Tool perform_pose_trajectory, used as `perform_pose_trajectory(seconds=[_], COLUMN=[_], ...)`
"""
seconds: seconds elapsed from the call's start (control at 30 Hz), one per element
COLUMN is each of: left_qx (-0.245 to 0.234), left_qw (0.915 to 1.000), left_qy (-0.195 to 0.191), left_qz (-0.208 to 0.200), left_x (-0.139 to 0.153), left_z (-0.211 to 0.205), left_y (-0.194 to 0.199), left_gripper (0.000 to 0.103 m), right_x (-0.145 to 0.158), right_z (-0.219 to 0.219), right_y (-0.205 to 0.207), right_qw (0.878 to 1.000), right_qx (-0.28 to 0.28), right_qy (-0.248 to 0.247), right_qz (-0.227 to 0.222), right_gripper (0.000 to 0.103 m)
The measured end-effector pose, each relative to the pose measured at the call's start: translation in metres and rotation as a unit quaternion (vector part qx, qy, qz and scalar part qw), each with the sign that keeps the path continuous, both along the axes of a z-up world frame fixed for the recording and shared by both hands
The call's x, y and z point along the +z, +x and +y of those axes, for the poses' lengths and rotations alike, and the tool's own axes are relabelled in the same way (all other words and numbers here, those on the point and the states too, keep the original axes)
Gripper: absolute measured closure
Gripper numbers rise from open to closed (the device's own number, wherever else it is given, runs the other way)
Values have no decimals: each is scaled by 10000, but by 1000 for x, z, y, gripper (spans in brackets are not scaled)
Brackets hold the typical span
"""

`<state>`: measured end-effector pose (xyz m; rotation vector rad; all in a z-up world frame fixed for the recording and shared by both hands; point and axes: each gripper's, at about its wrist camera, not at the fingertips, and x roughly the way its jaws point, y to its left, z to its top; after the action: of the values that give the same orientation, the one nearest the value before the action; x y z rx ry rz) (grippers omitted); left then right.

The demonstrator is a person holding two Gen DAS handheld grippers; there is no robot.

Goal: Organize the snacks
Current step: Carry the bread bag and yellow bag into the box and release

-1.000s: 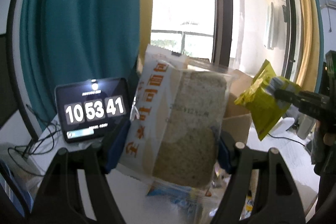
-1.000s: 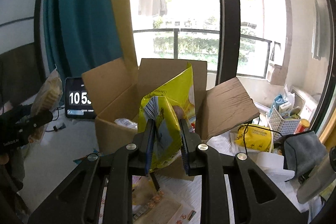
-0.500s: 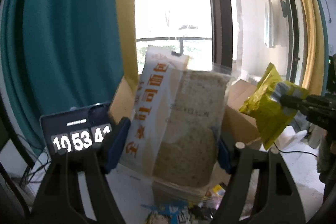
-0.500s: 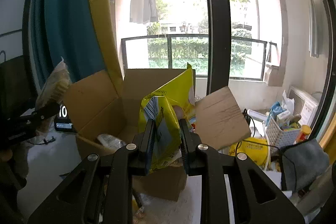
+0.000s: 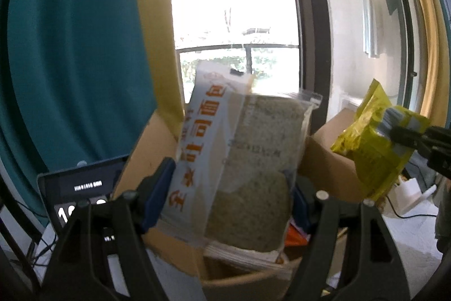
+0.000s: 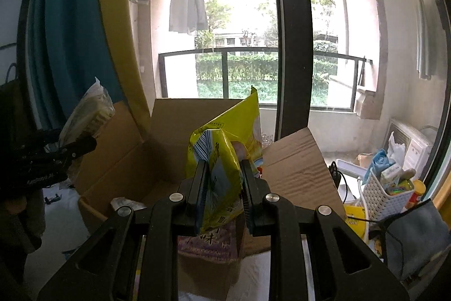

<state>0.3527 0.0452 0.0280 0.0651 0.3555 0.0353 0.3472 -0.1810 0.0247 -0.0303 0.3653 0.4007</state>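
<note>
My left gripper [image 5: 229, 188] is shut on a clear bread bag with a white and orange label [image 5: 239, 160], held upright over the open cardboard box [image 5: 157, 148]. In the right wrist view that same bread bag [image 6: 90, 114] shows at the left, above the box's left flap. My right gripper [image 6: 222, 182] is shut on a yellow snack bag [image 6: 225, 148], held above the cardboard box [image 6: 180, 131]. The yellow snack bag [image 5: 375, 143] also shows at the right of the left wrist view. Snack packets lie inside the box.
A tablet with a clock display [image 5: 81, 193] stands left of the box on a white table. A white basket of small items [image 6: 391, 188] and a grey cloth [image 6: 417, 233] sit at the right. Box flaps [image 6: 296, 165] stand up. A window with curtains is behind.
Both grippers have moved toward the box with their bags. The box now sits closer and lower in both views, and the tablet has slid to the lower left.
</note>
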Motion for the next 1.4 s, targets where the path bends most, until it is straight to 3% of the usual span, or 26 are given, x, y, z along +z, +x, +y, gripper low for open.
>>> perform_pose_trajectory(seconds=[0.4,0.6,0.93,0.97,1.03,1.07,1.4], left_qx=[201,172,361,383,440,455,333], left_qw=[9997,9996,9977,9974,9969,9967,9968], left_qy=[143,-229,-451,-468,-516,-529,-577], left_qz=[90,-4,-360,-380,-407,-406,-435], left_x=[3,11,36,37,40,41,43], left_z=[1,15,40,42,47,49,54], left_y=[23,28,3,1,-4,-4,-24], left_gripper=[24,10,10,10,10,10,10], right_x=[7,7,10,9,10,11,20], right_z=[37,69,116,122,128,129,117], right_y=[34,40,60,61,62,61,24], right_qw=[9998,9989,9972,9972,9976,9976,9980], right_qx=[197,434,740,740,683,690,580], right_qy=[32,-107,-46,-56,-115,-83,-246], right_qz=[-93,-128,-12,-19,-10,-17,-30], right_gripper=[79,79,78,75,46,42,42])
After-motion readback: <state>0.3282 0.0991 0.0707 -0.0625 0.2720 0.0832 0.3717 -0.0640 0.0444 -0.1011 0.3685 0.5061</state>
